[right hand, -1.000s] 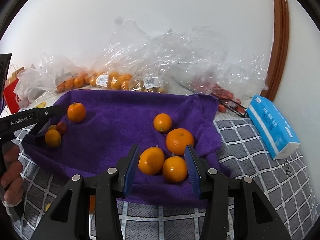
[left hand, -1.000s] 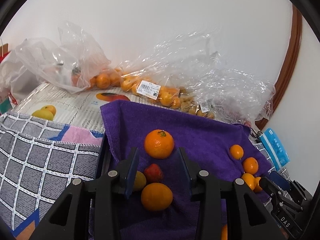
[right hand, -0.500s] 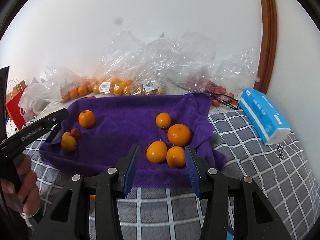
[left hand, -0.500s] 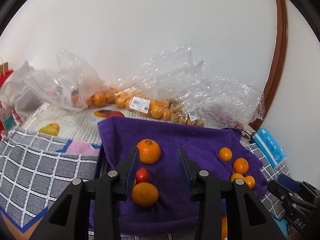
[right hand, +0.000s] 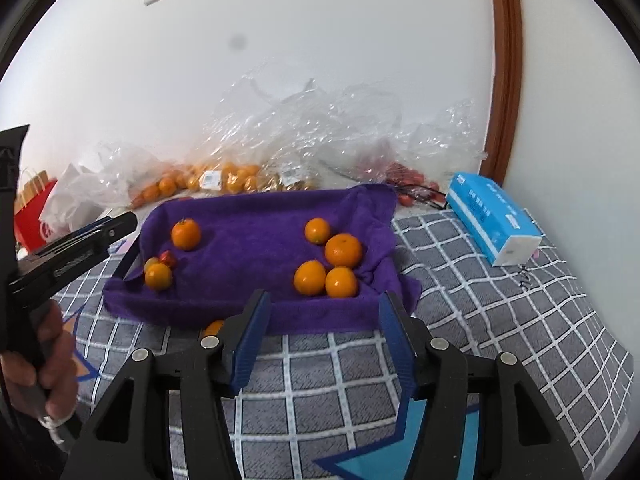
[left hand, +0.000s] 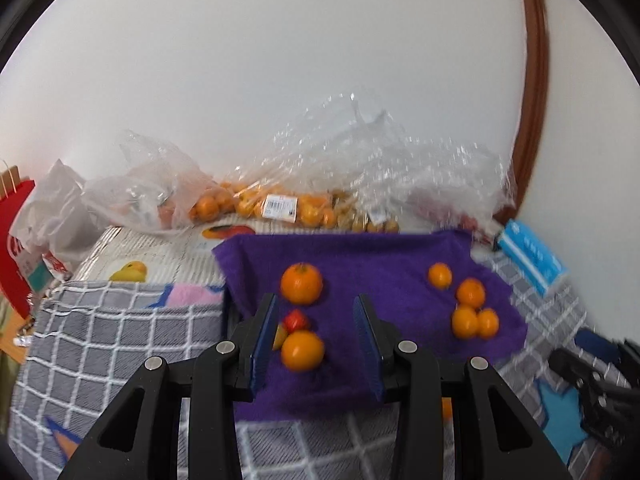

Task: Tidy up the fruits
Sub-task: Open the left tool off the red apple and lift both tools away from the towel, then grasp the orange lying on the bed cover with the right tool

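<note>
A purple towel (right hand: 256, 236) (left hand: 384, 264) lies on the checked blanket. On its left sit a large orange (right hand: 186, 234) (left hand: 301, 283), a small red fruit (right hand: 168, 258) (left hand: 296, 320), a small yellow fruit and another orange (right hand: 159, 276) (left hand: 303, 350). On its right is a cluster of several oranges (right hand: 328, 264) (left hand: 468, 308). My left gripper (left hand: 316, 340) is open and empty above the towel's near left edge. My right gripper (right hand: 324, 332) is open and empty, just short of the towel's near edge. One orange (right hand: 214, 327) lies off the towel at the front.
Clear plastic bags of oranges (right hand: 224, 176) (left hand: 280, 204) and other fruit lie along the back wall. A blue tissue pack (right hand: 494, 216) (left hand: 528, 256) lies at the right. A red paper bag (right hand: 30, 216) stands at the far left. A grey checked blanket (right hand: 480, 320) covers the surface.
Both grippers have pulled back and up from the towel, staying open and empty. The fruits have not moved.
</note>
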